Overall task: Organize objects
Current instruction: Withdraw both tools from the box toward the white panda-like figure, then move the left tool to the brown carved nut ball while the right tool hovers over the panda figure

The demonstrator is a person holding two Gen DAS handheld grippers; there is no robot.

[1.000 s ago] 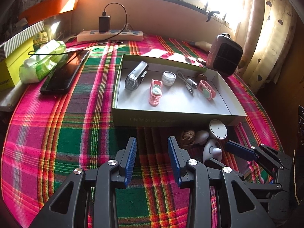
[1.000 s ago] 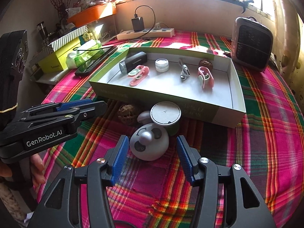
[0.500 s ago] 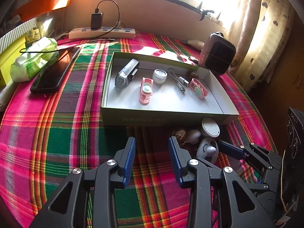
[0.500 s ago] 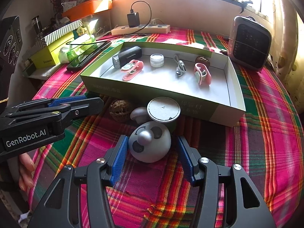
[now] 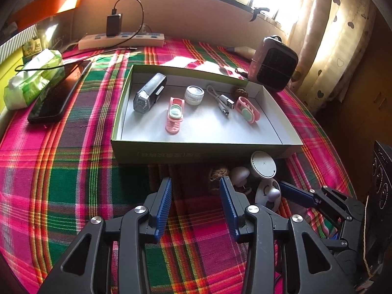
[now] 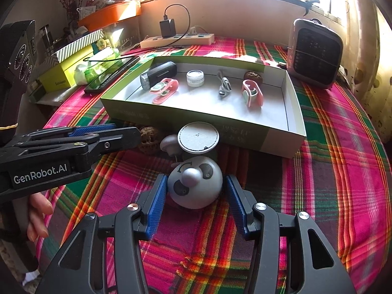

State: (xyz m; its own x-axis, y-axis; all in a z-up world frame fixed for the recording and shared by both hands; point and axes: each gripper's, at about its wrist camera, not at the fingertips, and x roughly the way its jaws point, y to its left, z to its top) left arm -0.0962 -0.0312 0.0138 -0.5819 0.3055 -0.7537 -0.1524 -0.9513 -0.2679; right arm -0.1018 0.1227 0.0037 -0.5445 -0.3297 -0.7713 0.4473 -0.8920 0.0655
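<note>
On the left of the plaid tabletop (image 5: 61, 171) lie a green tissue pack (image 5: 31, 78) and a dark phone (image 5: 57, 93), with a power strip (image 5: 121, 40) behind them by the wall. The left gripper (image 5: 194, 191) hangs over bare cloth, its jaws spreading with nothing between them. Beyond it stands a shallow green box (image 6: 245, 137) holding, from left to right, a black bike light (image 6: 159, 74), a pink clip (image 6: 164, 89), a small white jar (image 6: 195, 78), a grey cable (image 6: 224, 85), a brown nut (image 6: 253, 76) and a second pink clip (image 6: 252, 95). Just in front of the box, outside it, sit a walnut (image 6: 149, 138), a small white mushroom-shaped piece (image 6: 170, 143), a round white disc (image 6: 198, 137) and a grey dome-shaped toy (image 6: 194, 186). The right gripper (image 6: 194, 191) straddles this toy, its jaws closing on either side of it, the left pad just at its edge, the right one still apart. A small heater (image 6: 314, 54) stands at the far right.
</note>
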